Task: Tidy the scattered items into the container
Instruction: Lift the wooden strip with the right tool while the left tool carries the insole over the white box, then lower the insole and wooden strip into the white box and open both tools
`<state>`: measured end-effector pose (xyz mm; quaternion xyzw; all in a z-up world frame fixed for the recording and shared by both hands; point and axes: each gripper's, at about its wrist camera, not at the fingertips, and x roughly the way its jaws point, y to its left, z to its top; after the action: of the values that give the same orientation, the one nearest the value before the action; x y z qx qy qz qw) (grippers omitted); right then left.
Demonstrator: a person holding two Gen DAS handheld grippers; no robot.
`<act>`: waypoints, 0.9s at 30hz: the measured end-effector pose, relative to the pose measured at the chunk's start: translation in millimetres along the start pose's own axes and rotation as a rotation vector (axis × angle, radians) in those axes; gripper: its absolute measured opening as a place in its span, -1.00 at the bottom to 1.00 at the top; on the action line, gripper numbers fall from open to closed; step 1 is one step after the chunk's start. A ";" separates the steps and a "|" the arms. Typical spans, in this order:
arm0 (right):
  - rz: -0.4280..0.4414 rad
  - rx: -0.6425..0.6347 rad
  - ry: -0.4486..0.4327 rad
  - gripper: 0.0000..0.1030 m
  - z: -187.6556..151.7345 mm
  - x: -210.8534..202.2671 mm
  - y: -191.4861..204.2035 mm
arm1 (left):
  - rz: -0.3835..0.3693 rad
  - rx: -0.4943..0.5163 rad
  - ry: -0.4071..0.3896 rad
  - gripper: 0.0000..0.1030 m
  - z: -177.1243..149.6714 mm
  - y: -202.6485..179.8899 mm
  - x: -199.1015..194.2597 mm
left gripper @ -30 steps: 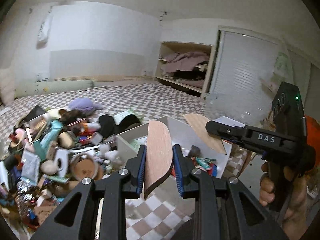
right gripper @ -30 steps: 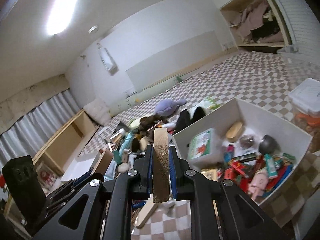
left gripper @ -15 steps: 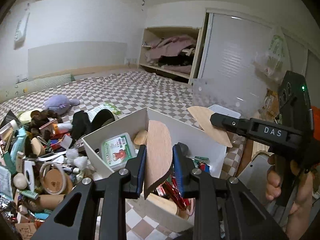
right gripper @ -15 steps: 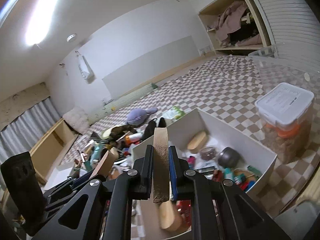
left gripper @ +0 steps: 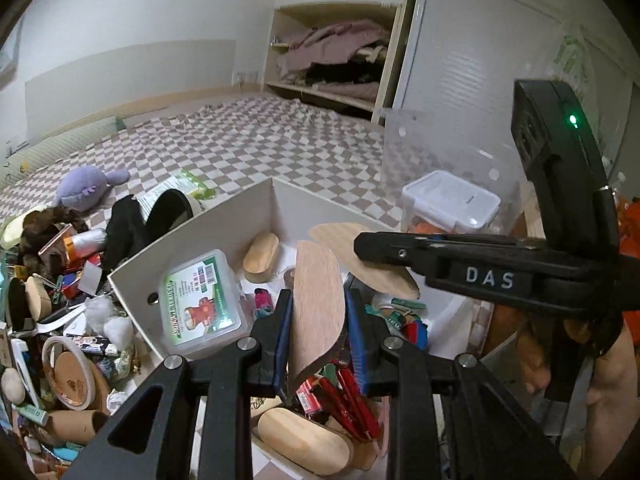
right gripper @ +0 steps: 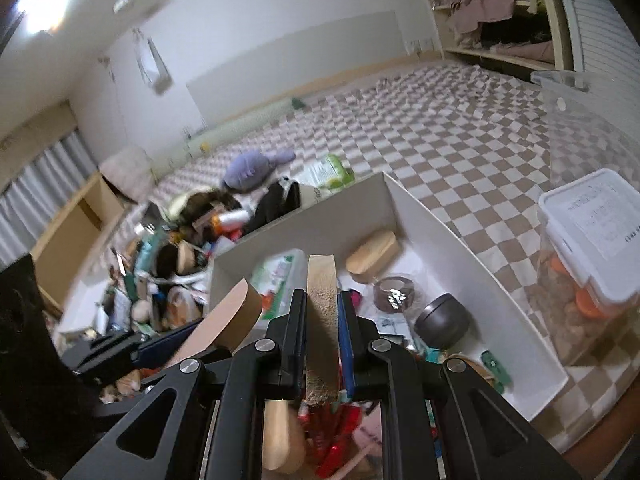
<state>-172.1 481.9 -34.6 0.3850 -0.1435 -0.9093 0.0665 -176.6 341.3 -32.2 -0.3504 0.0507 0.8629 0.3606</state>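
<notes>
Left gripper (left gripper: 318, 328) is clamped on a wooden piece (left gripper: 316, 312), right gripper (right gripper: 322, 332) on another (right gripper: 320, 320); both are held over the white container (right gripper: 460, 240) at frame centre. Release into it is judged next.

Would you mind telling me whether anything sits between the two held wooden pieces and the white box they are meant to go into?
Nothing visible does. The left gripper and right gripper each hold a wooden piece above the open white box. It has no lid; only items already inside, such as red pens, lie beneath.
</notes>
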 end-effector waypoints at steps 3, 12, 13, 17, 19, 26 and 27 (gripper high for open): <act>-0.018 -0.023 0.055 -0.71 -0.2 10.7 -4.6 | 0.003 0.005 0.033 -0.50 0.9 -1.2 11.2; -0.060 -0.030 0.164 -0.71 -9.9 24.4 -18.4 | 0.001 -0.017 0.159 -0.50 -1.3 5.9 46.0; -0.063 -0.030 0.169 -0.71 -11.0 24.2 -19.0 | 0.003 -0.019 0.170 -0.50 -2.0 6.5 48.5; -0.072 -0.024 0.190 -0.71 -12.2 24.9 -20.5 | 0.004 -0.024 0.222 -0.50 -6.0 8.0 57.5; -0.085 -0.022 0.194 -0.70 -12.0 24.5 -20.7 | 0.008 -0.024 0.245 -0.50 -8.7 8.0 60.6; -0.063 -0.002 0.186 -0.70 -12.1 17.7 -20.2 | 0.035 -0.048 0.244 0.20 -12.6 11.7 58.5; -0.059 0.001 0.185 -0.70 -12.1 16.7 -20.1 | 0.037 -0.050 0.242 0.20 -12.7 12.5 57.8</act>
<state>-175.2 494.6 -60.3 0.4713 -0.1257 -0.8714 0.0525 -206.1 361.7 -80.8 -0.4598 0.0790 0.8219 0.3269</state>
